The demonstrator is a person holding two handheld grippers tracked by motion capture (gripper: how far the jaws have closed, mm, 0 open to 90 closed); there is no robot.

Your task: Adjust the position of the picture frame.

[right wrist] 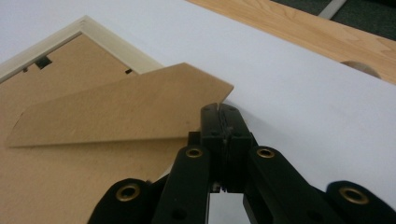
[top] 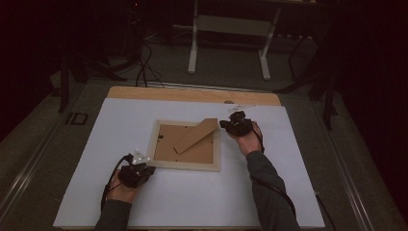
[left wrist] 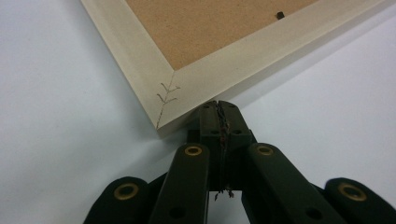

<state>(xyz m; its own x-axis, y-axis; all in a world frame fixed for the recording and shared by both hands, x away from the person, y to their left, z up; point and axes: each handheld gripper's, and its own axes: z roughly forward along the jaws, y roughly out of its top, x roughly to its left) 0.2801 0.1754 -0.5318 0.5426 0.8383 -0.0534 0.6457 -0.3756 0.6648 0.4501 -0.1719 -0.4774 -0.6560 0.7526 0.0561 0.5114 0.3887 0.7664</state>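
Left gripper [top: 144,169] low at near left, jaws closed, right gripper [top: 230,123] farther out, jaws closed

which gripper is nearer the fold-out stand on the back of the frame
Right. The right gripper, shut, sits at the tip of the stand. The left gripper, shut, is at the frame's near corner, away from the stand.

The right gripper [right wrist: 219,108] has its black fingers pressed together. Their tips meet the edge of a picture frame's [right wrist: 112,44] cardboard stand [right wrist: 126,109].

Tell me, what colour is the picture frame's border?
Pale, cream-coloured wood; the frame border shows best in the left gripper view.
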